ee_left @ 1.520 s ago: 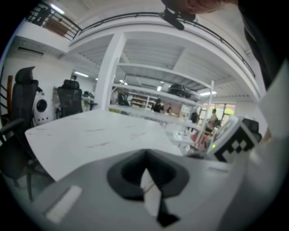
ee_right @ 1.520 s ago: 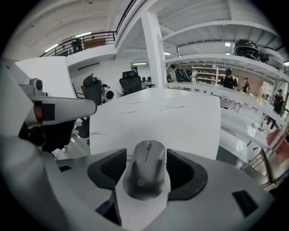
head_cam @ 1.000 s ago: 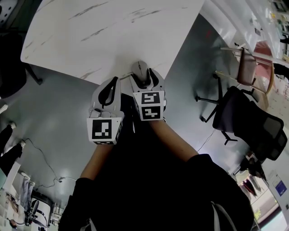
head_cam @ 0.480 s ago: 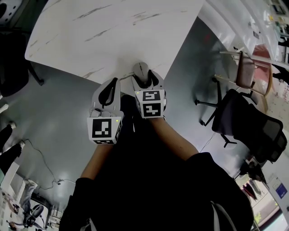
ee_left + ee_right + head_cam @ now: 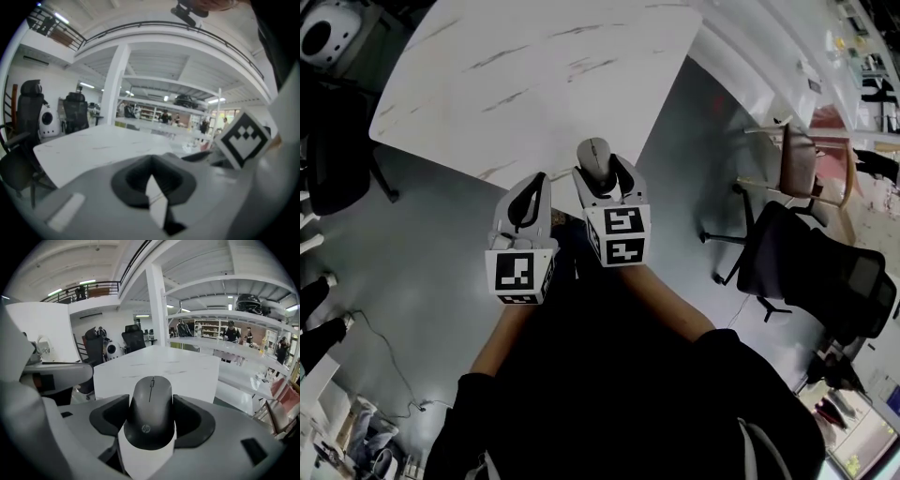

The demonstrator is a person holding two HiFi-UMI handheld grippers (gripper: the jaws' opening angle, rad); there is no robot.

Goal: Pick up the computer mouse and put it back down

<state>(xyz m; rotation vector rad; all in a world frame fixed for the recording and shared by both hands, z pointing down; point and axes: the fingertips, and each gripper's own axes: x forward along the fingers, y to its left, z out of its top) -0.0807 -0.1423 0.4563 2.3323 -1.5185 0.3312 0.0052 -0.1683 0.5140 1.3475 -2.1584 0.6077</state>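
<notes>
A dark grey computer mouse (image 5: 596, 157) sits between the jaws of my right gripper (image 5: 600, 173), which is shut on its sides. In the right gripper view the mouse (image 5: 151, 416) fills the gap between the two black pads, scroll wheel pointing away from me. It hangs over the near corner of the white marble table (image 5: 534, 84); I cannot tell whether it touches the top. My left gripper (image 5: 530, 192) is shut and holds nothing, just left of the right one and off the table's edge over the floor. Its closed jaws (image 5: 152, 183) face the table (image 5: 93, 145).
A black office chair (image 5: 811, 267) and a wooden chair (image 5: 797, 155) stand on the grey floor to the right. Another dark chair (image 5: 337, 150) is at the table's left, with a white rounded device (image 5: 323, 33) behind it. Shelves and people are far across the hall.
The right gripper stays shut on the mouse. Both grippers look slightly larger and lower in the head view, and the view has shifted over the table.
</notes>
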